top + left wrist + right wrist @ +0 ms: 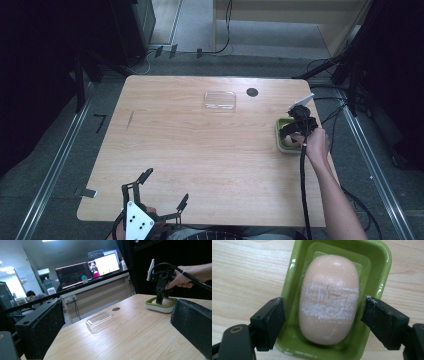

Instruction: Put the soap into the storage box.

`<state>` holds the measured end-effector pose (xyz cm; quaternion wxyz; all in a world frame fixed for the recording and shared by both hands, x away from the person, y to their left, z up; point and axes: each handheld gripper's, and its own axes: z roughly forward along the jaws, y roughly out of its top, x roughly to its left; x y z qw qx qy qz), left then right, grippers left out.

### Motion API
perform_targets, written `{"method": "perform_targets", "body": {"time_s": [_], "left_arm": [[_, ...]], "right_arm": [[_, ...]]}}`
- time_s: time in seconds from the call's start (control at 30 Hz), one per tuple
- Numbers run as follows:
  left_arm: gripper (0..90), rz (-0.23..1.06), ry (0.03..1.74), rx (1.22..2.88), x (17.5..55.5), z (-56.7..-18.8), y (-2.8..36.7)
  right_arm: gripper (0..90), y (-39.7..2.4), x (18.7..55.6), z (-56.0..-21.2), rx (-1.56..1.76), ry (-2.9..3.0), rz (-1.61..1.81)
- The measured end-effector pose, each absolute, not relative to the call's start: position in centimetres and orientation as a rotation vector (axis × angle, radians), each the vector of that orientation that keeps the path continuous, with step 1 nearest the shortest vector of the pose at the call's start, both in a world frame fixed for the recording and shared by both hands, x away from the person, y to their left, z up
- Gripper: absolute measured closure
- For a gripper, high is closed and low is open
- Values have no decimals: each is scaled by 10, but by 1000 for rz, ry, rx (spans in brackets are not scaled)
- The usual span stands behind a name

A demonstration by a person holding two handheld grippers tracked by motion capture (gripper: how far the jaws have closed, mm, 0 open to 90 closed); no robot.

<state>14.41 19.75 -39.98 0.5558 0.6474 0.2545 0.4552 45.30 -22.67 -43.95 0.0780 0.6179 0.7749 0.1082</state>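
Straddling pink soap bar point(329, 298) in green dish point(377, 255), right gripper point(323, 320) wide, jaws clear of soap. Left gripper point(159, 189) wide, well apart from dish. Clear lid point(219, 100) near dish on bench point(200, 150).

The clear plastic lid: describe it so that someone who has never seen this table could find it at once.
Start from the light wooden table and go to its far edge, near the middle. There the clear rectangular plastic lid lies flat beside a small dark round hole. It is see-through and stands alone, unlike the green soap dish at the right edge.
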Motion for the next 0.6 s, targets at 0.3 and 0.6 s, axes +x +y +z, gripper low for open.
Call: {"method": "perform_targets", "body": {"time_s": [0.3,0.6], "left_arm": [[0,1076,601,1530,144,-400,197],[0,1076,599,1531,144,-400,197]], "right_arm": [[151,-224,441,-424,1808,2375,336],[141,-219,420,-404,1728,2427,345]]}}
